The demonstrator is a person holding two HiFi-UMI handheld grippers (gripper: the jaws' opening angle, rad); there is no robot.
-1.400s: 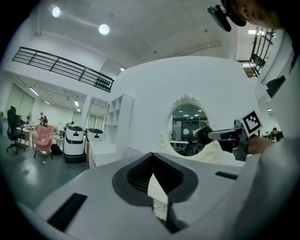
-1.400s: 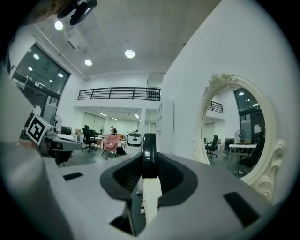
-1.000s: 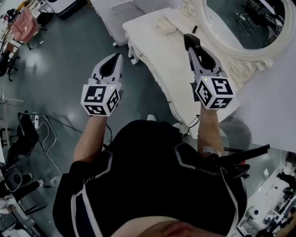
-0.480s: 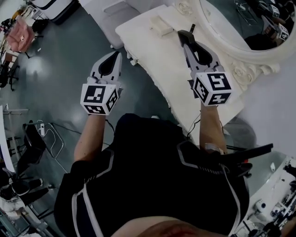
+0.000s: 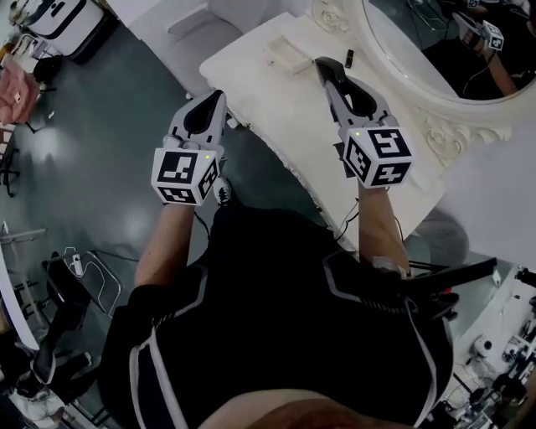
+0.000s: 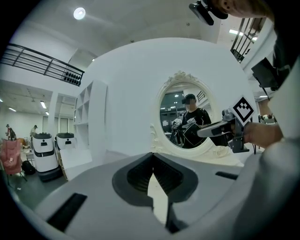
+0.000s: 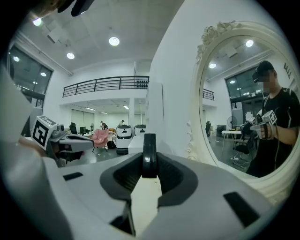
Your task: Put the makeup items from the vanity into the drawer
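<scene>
The white vanity (image 5: pixel 270 99) runs diagonally across the head view. Above its top my right gripper (image 5: pixel 325 67) is shut on a thin black makeup item (image 5: pixel 323 64). In the right gripper view the black makeup item (image 7: pixel 149 155) stands upright, pinched between the tips of that gripper (image 7: pixel 149 164). My left gripper (image 5: pixel 216 97) hovers off the vanity's near edge, over the floor, shut with nothing in it. In the left gripper view its jaws (image 6: pixel 152 157) meet at the tips. No drawer shows in any view.
A cream flat box (image 5: pixel 289 54) and a small black item (image 5: pixel 350 57) lie near the vanity's far end. The oval mirror (image 5: pixel 435 38) in its ornate white frame rises behind the top. A white stool (image 5: pixel 197 23) stands on the grey floor beyond.
Both grippers have shifted a little leftward in the head view as that view swung. The right gripper still holds the black item; the left stays shut.
</scene>
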